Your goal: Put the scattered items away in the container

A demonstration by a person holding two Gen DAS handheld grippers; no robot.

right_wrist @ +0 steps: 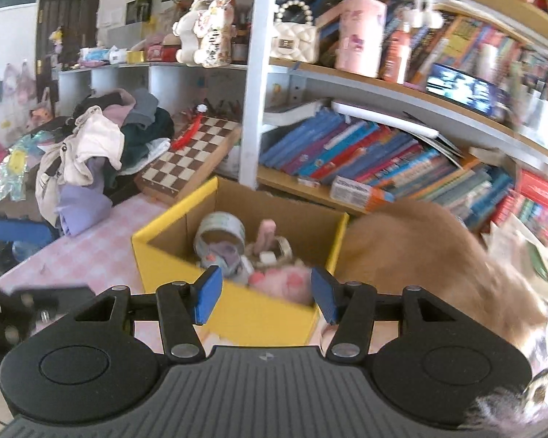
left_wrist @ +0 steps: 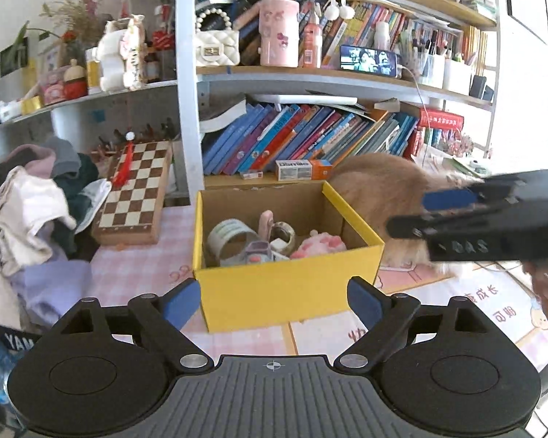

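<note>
Only the left wrist view shows the right tongs [left_wrist: 453, 211] from the side, beside the yellow box [left_wrist: 285, 288]; both tongs, left tongs [left_wrist: 274, 303] included, stand apart, empty.

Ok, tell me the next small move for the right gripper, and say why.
Probably lift the right gripper back from the yellow box and look for anything left on the table. Both it and the left gripper are open and hold nothing, while the tape roll and pink plush already lie inside the box. No loose item shows on the pink tablecloth near it.
</note>
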